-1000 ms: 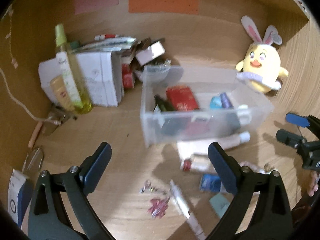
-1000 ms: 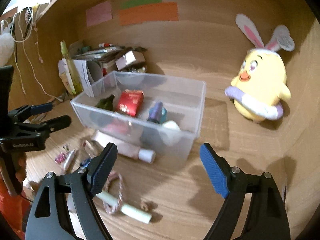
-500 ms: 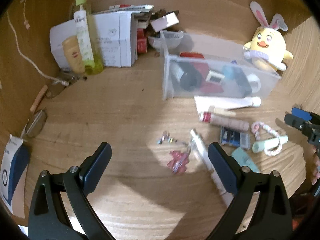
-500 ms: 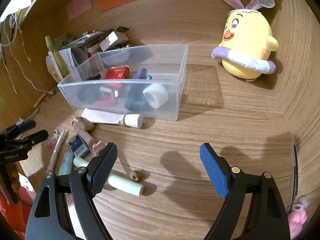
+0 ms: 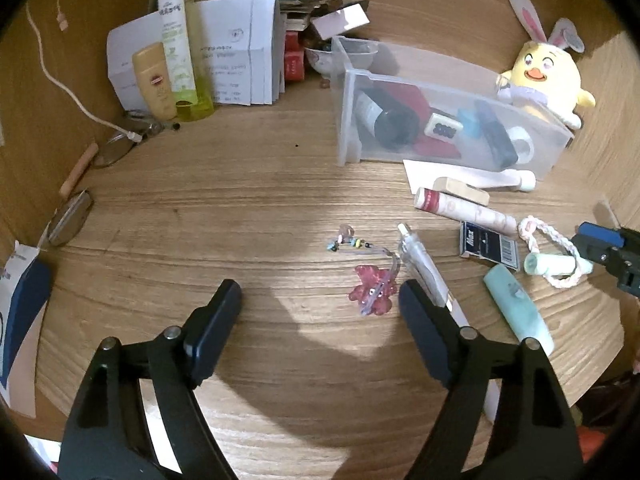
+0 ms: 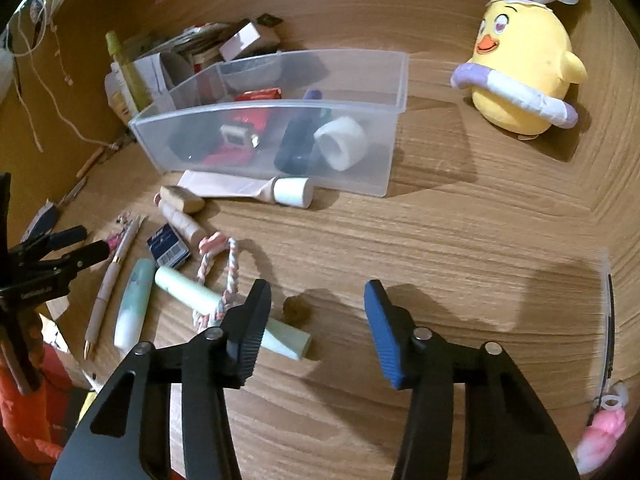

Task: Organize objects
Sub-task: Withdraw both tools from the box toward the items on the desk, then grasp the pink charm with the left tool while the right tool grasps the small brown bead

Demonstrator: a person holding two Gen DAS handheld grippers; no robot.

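**What lies on my wooden desk**

Under my jaws runs a wooden desk (image 5: 224, 216), its grain crossing from side to side. From my left camera, a clear plastic bin (image 5: 348, 120) sits at one o'clock, with a white tube (image 5: 472, 172) touching its near wall. A yellow chick plush (image 5: 548, 76) stands at two o'clock, behind the bin. At eleven o'clock, a green spray bottle (image 5: 180, 52) and a tan bottle (image 5: 154, 80) stand upright before white folded papers (image 5: 236, 56). Near centre lie a pink charm (image 5: 370, 290) and a pen (image 5: 420, 264); at three o'clock, a navy box (image 5: 488, 244), a braided cord loop (image 5: 548, 236) and two mint sticks (image 5: 516, 300)
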